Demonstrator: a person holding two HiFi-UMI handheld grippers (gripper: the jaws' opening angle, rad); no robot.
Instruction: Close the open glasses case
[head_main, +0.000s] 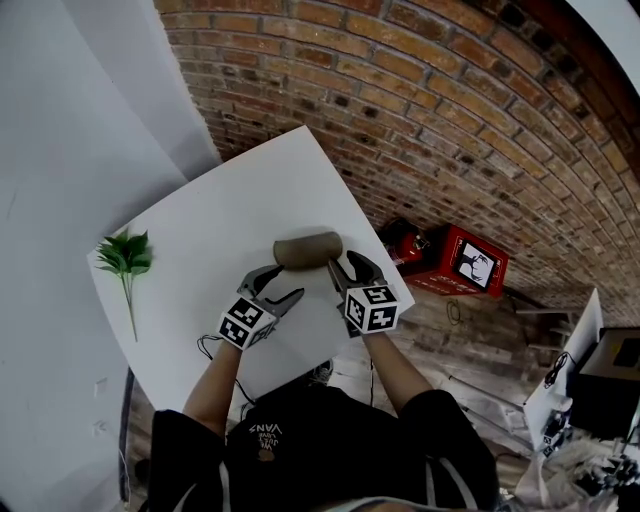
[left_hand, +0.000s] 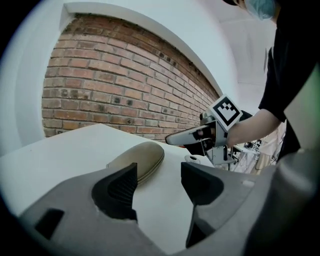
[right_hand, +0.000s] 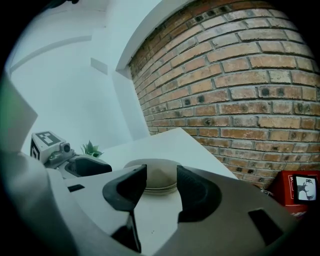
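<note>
A tan-brown glasses case lies on the white table with its lid down on its base. My left gripper stands open just short of the case's near left side, nothing between its fingers. In the left gripper view the case lies beyond the jaws of the left gripper, apart from them. My right gripper is open at the case's right end. In the right gripper view the case shows in the gap beyond the right gripper, and the pads do not press on it.
A green plant sprig lies at the table's left edge. A brick wall runs behind the table. Past the table's right edge, a red box sits on the floor. The table's near corner is close to the person's body.
</note>
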